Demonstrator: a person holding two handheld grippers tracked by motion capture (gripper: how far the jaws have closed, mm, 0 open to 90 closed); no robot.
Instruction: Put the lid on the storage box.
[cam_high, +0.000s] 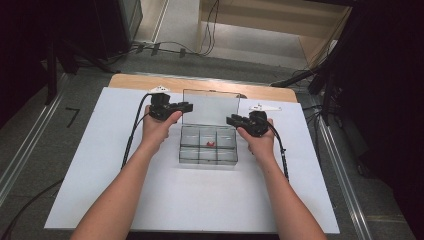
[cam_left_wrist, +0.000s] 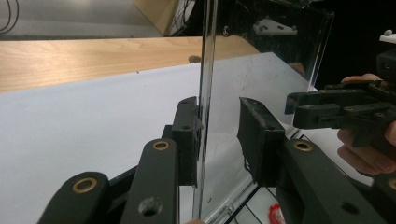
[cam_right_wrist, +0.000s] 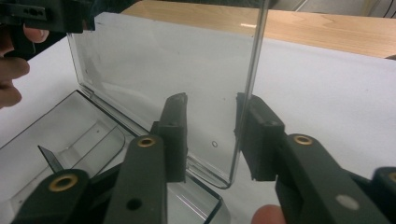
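Both the left gripper (cam_left_wrist: 217, 135) and the right gripper (cam_right_wrist: 212, 135) stand released, jaws parted astride opposite side edges of the clear plastic compartment box's upright lid (cam_high: 210, 107).

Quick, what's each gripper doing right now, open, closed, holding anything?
Left gripper: open, jaws straddling the clear lid's edge.
Right gripper: open, jaws astride the lid's other edge.

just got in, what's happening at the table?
A person holds a gripper in each hand at a clear plastic compartment box on a white sheet. The box's lid stands upright and open. The left gripper and the right gripper each straddle one side edge of the lid, jaws apart, not clamped. One small red item sits in a middle compartment.
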